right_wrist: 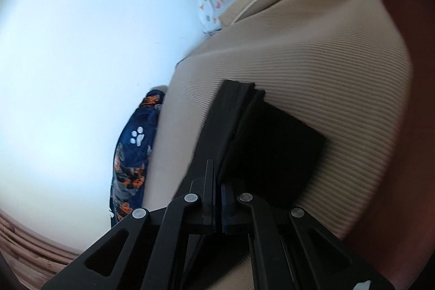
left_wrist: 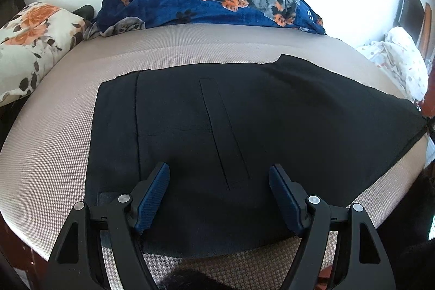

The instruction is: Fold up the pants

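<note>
Right now, at the bottom of the left wrist view, the left gripper [left_wrist: 218, 175] is hanging with its jaws spread wide over the near part of the black pants [left_wrist: 244, 121], its blue pads [left_wrist: 152, 197] clasping nothing. The pants are lying flat across the tan bed cover [left_wrist: 49, 148], filling the middle of the frame, with one end running off toward the right edge. In the right wrist view the right gripper [right_wrist: 217, 181] is sitting at the bottom centre with its jaws pressed together, and a dark band of cloth is rising from between them toward the centre of the frame; it is probably pinching a hem or edge of the pants, though blur is making that hard to confirm. If that pinch is catching only one layer, the layers could be sliding apart as the end is carried over. With the left jaws holding nothing down, a pull from the right could be dragging the whole garment crooked. Farther back, the blue dog-print blanket [left_wrist: 212, 2] is lying along the upper edge and a floral pillow [left_wrist: 30, 45] at upper left, both well clear.
</note>
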`<state>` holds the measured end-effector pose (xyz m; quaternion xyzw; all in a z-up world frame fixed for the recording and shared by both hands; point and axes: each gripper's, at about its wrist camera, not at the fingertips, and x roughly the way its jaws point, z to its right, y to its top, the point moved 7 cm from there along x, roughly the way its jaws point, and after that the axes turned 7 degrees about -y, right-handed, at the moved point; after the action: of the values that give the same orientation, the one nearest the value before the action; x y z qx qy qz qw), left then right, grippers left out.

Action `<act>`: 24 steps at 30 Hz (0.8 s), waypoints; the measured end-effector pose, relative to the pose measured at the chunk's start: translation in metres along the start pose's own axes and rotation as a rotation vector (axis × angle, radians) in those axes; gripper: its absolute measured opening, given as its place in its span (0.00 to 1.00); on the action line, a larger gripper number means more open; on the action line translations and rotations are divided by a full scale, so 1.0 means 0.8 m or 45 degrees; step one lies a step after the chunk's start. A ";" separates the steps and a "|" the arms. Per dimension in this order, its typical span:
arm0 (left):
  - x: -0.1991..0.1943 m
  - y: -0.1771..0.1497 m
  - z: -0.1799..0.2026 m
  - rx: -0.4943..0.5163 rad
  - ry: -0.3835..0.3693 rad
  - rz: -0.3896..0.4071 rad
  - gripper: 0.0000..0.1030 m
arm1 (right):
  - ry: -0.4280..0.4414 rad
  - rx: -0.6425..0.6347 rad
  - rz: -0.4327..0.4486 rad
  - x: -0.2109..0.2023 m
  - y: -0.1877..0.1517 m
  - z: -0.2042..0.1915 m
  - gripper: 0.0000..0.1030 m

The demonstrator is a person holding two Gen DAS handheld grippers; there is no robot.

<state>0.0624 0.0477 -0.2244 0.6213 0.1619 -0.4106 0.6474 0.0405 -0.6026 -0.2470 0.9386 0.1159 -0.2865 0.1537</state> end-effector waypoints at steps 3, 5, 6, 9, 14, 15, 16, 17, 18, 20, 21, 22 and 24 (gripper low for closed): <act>0.000 -0.001 0.000 0.017 -0.001 0.001 0.74 | -0.009 0.019 -0.014 0.000 -0.006 0.014 0.03; 0.000 -0.001 0.000 0.024 -0.011 0.001 0.74 | -0.007 0.024 -0.016 -0.005 -0.008 0.021 0.03; 0.001 -0.001 -0.001 0.026 -0.013 0.003 0.74 | -0.008 0.013 -0.013 -0.006 -0.008 0.022 0.03; 0.001 -0.001 -0.002 0.040 -0.008 -0.003 0.74 | 0.007 0.058 -0.046 -0.007 -0.008 0.036 0.02; 0.001 -0.001 -0.002 0.045 -0.005 -0.002 0.74 | 0.072 0.110 -0.084 -0.014 -0.006 0.047 0.03; 0.001 -0.001 -0.002 0.044 -0.006 -0.002 0.74 | 0.102 0.147 -0.083 -0.020 -0.005 0.050 0.07; 0.000 -0.001 -0.002 0.040 -0.007 0.000 0.74 | 0.101 0.147 -0.063 -0.027 -0.004 0.052 0.09; 0.001 -0.001 -0.001 0.037 -0.010 0.003 0.74 | 0.065 0.138 -0.003 -0.040 0.000 0.057 0.14; 0.001 -0.001 0.000 0.036 -0.012 0.005 0.74 | 0.029 0.137 0.072 -0.058 0.007 0.065 0.14; 0.001 -0.001 0.000 0.042 -0.010 0.004 0.75 | 0.046 0.184 0.136 -0.080 0.018 0.078 0.14; 0.002 -0.001 0.001 0.045 -0.009 0.003 0.76 | 0.054 0.189 0.141 -0.085 0.022 0.080 0.14; 0.002 -0.001 0.002 0.049 -0.006 0.001 0.77 | 0.038 0.179 0.140 -0.090 0.026 0.081 0.14; 0.003 -0.001 0.002 0.046 -0.005 0.002 0.77 | 0.023 0.150 0.129 -0.090 0.030 0.078 0.14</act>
<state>0.0629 0.0456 -0.2264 0.6323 0.1526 -0.4143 0.6366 -0.0423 -0.6561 -0.2497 0.9532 0.0525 -0.2763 0.1114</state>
